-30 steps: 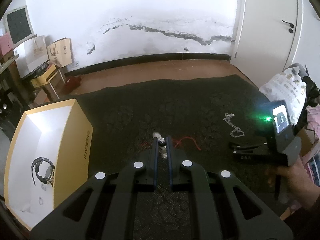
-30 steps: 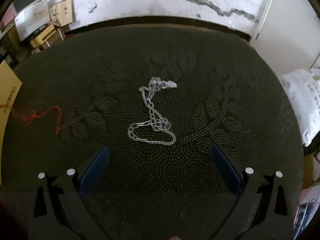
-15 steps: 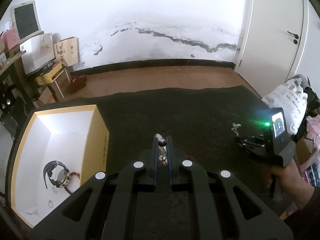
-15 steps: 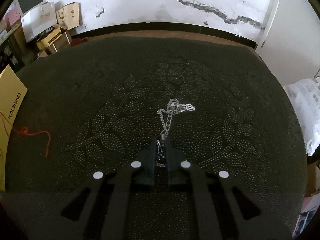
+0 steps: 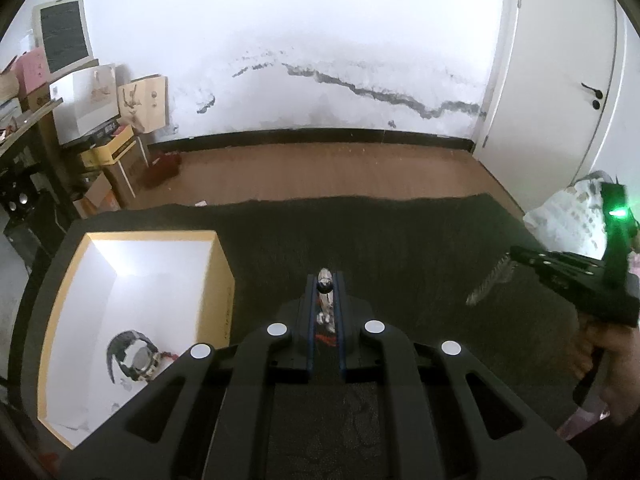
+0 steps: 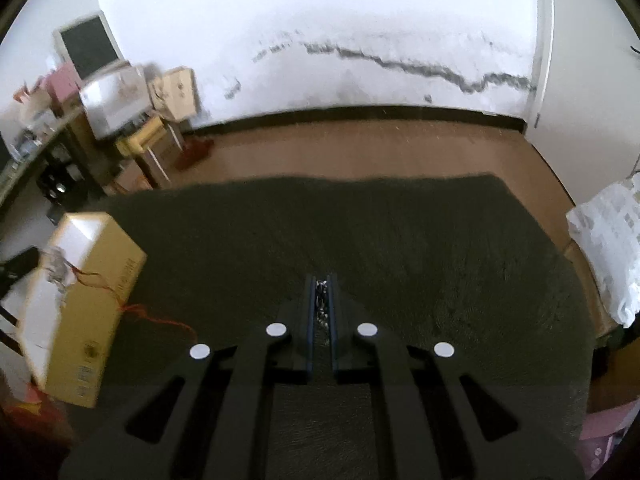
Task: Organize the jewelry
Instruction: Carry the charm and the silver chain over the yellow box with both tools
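Left gripper pinches a beaded pendant on red cord, raised beside the yellow box holding a watch. Right gripper clamps the silver chain, lifted above the dark mat.

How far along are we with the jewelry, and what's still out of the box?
Done: a watch already lies in the box. In hand: the left tongs grip a small pendant piece with a red cord trailing over the box edge; the right tongs grip the chain, lifted off the mat. Left: drop both into the box.
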